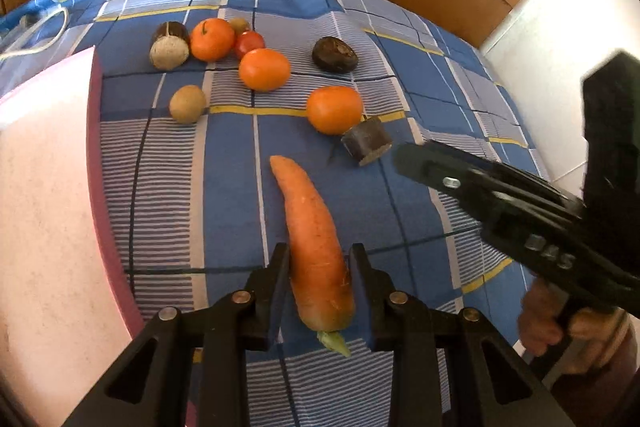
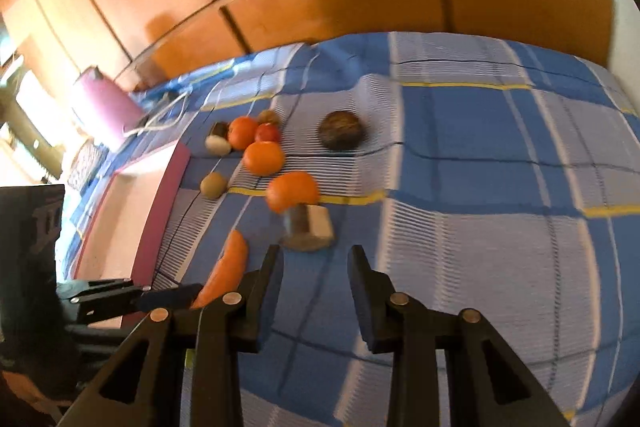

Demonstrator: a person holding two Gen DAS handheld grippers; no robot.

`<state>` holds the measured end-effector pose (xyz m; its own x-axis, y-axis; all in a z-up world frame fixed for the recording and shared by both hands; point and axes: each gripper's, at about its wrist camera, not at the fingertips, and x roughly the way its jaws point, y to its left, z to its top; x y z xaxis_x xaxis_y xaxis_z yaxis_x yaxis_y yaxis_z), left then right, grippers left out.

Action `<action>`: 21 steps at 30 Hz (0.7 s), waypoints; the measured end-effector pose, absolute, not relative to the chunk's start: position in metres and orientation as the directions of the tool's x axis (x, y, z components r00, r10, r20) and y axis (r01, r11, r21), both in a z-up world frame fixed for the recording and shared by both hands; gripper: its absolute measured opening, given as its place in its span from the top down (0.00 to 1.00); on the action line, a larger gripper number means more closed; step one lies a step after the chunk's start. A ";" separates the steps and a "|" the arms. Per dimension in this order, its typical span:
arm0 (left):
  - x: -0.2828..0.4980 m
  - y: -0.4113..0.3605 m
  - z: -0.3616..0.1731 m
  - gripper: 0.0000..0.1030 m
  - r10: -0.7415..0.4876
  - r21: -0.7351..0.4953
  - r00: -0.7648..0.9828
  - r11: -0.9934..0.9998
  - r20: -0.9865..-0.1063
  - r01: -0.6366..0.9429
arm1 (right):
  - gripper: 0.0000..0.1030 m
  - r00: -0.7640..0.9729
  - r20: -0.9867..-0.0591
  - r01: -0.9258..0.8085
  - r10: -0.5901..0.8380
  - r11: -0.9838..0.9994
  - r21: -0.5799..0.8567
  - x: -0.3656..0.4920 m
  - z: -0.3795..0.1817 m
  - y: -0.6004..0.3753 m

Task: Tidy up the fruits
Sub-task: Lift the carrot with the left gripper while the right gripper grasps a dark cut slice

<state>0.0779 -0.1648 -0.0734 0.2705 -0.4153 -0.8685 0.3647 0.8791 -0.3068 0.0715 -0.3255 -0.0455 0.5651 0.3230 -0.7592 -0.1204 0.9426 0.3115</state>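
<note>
Produce lies loose on the blue checked bedsheet (image 1: 400, 187), so sorting looks barely begun: nothing visible has reached the pink tray (image 1: 44, 187) along the sheet's left edge. The left gripper (image 1: 320, 259) is clenched on the thick end of the carrot (image 1: 312, 227), pads against both sides, tip pointing toward the far edge. The right gripper (image 2: 316, 255) has jaws apart with nothing between them, aimed at the cut dark root piece (image 2: 310, 227) just ahead; no contact shown. Behind that piece sits an orange (image 1: 335, 109), touching or nearly so. Toward the far edge: two more oranges (image 1: 264, 69), a tomato (image 1: 249, 43), a kiwi (image 1: 188, 103), another cut root piece (image 1: 169, 45), and a dark round fruit (image 1: 335, 55) apart from the cluster. All of it is left to place.
</note>
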 end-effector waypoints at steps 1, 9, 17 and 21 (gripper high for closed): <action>0.079 -0.165 -0.075 0.70 -0.421 -0.315 0.263 0.877 -0.868 0.361 | 0.67 0.559 -0.766 -0.126 0.317 0.946 0.299 0.075 -0.048 -0.321; 0.077 -0.166 -0.075 0.70 -0.431 -0.323 0.265 0.873 -0.863 0.366 | 0.68 0.529 -0.812 -0.097 0.247 0.968 0.232 0.099 -0.064 -0.311; 0.058 -0.151 -0.033 0.76 -0.464 -0.288 0.371 0.851 -0.805 0.439 | 0.69 0.551 -0.800 -0.089 0.237 0.970 0.226 0.100 -0.063 -0.309; 0.059 -0.131 -0.013 1.00 -0.461 -0.279 0.426 0.862 -0.778 0.424 | 0.69 0.547 -0.807 -0.092 0.222 0.974 0.206 0.104 -0.062 -0.304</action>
<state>0.0589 -0.1310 -0.0126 0.4263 -0.4612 -0.7782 0.4235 0.8619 -0.2789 0.1038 -0.3041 -0.0624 0.5473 0.2222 -0.8069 -0.0923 0.9743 0.2057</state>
